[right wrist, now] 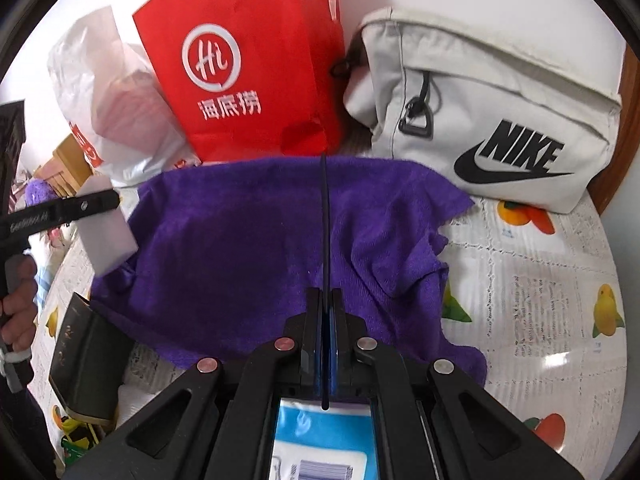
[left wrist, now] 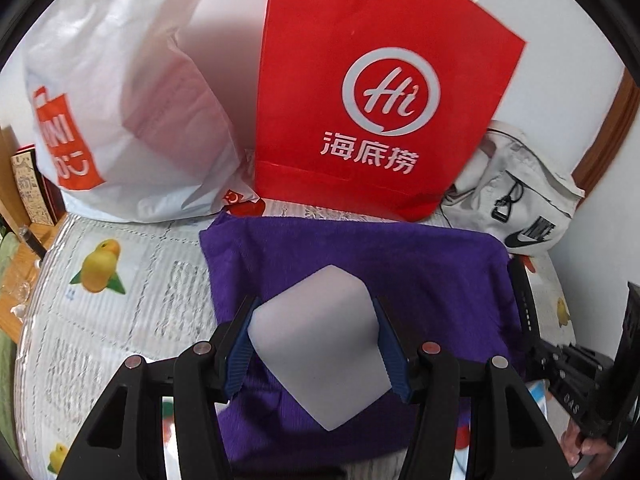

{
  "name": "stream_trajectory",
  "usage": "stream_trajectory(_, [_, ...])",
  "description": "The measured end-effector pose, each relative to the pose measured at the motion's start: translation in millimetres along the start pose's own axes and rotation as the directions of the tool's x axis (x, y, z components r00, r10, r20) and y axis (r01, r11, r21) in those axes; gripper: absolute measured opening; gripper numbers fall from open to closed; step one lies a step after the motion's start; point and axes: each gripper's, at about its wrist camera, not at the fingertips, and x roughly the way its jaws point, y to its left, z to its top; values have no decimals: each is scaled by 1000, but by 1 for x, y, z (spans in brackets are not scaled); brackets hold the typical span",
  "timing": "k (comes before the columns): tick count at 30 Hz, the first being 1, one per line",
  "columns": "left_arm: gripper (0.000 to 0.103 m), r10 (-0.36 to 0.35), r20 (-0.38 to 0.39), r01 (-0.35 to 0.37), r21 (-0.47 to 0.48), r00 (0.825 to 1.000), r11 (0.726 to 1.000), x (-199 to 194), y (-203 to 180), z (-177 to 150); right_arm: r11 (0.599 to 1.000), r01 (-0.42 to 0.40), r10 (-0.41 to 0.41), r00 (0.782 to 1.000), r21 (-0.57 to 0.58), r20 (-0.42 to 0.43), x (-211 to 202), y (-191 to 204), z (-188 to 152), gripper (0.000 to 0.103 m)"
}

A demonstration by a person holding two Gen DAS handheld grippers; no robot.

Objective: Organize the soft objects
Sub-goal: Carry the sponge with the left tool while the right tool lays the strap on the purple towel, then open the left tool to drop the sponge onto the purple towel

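My left gripper (left wrist: 316,320) is shut on a white sponge block (left wrist: 320,348) and holds it above a purple towel (left wrist: 420,280) spread on the table. The block also shows in the right wrist view (right wrist: 106,240), at the towel's left edge (right wrist: 240,240). My right gripper (right wrist: 326,304) is shut on a thin flat dark item (right wrist: 325,220), seen edge-on, above the towel; a blue and white label (right wrist: 320,436) shows at its near end. The right gripper's body shows in the left wrist view (left wrist: 580,368) at the right.
A red paper bag (left wrist: 372,92) stands behind the towel, a white plastic shopping bag (left wrist: 120,112) to its left, and a white Nike bag (right wrist: 500,120) to its right. A dark box (right wrist: 88,360) lies at the towel's near left. The tablecloth (right wrist: 540,280) has fruit prints.
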Motion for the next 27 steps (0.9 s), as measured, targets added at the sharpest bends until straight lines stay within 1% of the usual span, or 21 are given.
stream_trajectory(6, [54, 0, -46, -2, -30, 999, 1000, 32, 6, 8, 1000, 2, -3, 998, -13, -63, 22, 0, -1, 3])
stream_trajectory(11, [55, 4, -72, -7, -42, 997, 999, 47, 8, 11, 1000, 8, -7, 995, 4, -103, 35, -5, 1, 3])
stream_trajectory(13, [56, 3, -72, -7, -45, 997, 999, 48, 9, 11, 1000, 4, -3, 995, 11, -104, 36, -7, 1, 4])
stream_trajectory(16, [57, 6, -72, -9, -38, 997, 999, 49, 9, 13, 1000, 17, -17, 995, 7, -101, 36, -7, 1, 4])
stream_trajectory(19, [61, 15, -76, -18, -34, 997, 999, 49, 8, 14, 1000, 18, -17, 995, 10, -101, 36, -9, 2, 5])
stream_trajectory(20, [63, 17, -78, -19, -32, 997, 999, 48, 8, 15, 1000, 16, -15, 995, 10, -99, 36, -7, 3, 9])
stream_trajectory(21, [65, 18, -79, -21, -30, 997, 999, 47, 8, 15, 1000, 17, -16, 995, 10, -94, 35, -7, 3, 16])
stream_trajectory(22, [69, 21, -78, -23, -27, 997, 999, 45, 8, 15, 1000, 21, -20, 996, 12, -86, 32, -6, 3, 21])
stream_trajectory(23, [70, 25, -76, -27, -28, 997, 999, 42, 9, 15, 1000, 24, -23, 997, 13, -79, 30, -6, 4, 35])
stream_trajectory(24, [70, 28, -72, -30, -31, 997, 999, 38, 10, 15, 1000, 26, -25, 997, 11, -70, 26, -5, 4, 46])
stream_trajectory(27, [72, 40, -62, -41, -26, 997, 999, 26, 10, 14, 1000, 23, -24, 999, -2, -33, 10, 2, 4, 53])
